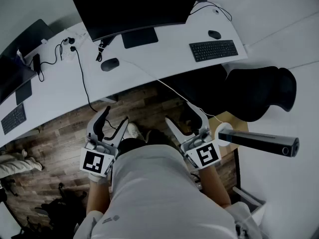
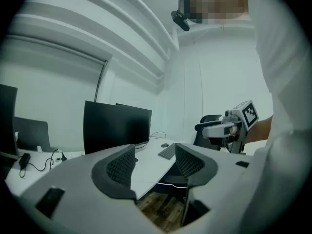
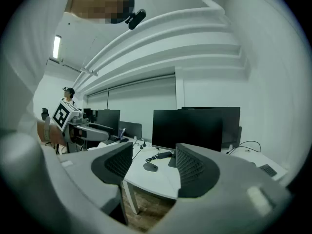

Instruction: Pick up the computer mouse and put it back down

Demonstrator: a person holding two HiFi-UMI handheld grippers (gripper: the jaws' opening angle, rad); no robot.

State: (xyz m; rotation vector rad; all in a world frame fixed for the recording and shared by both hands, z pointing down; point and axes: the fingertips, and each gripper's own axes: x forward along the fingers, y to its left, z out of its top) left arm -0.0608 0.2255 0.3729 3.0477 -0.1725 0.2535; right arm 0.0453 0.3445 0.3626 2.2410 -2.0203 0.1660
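The mouse [image 1: 109, 64] is seen lying on the white desk [image 1: 164, 54], left of the monitor [image 1: 134, 6] stand, well apart from both grippers. The left gripper [image 1: 115, 114] and right gripper [image 1: 180, 112] are held over the wooden floor [image 1: 65, 133], jaws spread wide with nothing gripped.

- Head view: dim, cool grey-blue light, soft and even, with no glare. The white surface [image 1: 164, 54] at 12 o'clock is brightest, and the wood floor [image 1: 55, 138] at 8 o'clock is dark.
- Fisheye distortion bows the surface's edge.
- Both gripper views are round pictures with black corners, and straight lines curve toward the rim.
- Right gripper view: a ceiling light [image 3: 57, 46] glows at 10 o'clock.
- The left gripper [image 2: 153, 155] and right gripper [image 3: 153, 155] look soft at 6 o'clock, close to their cameras.
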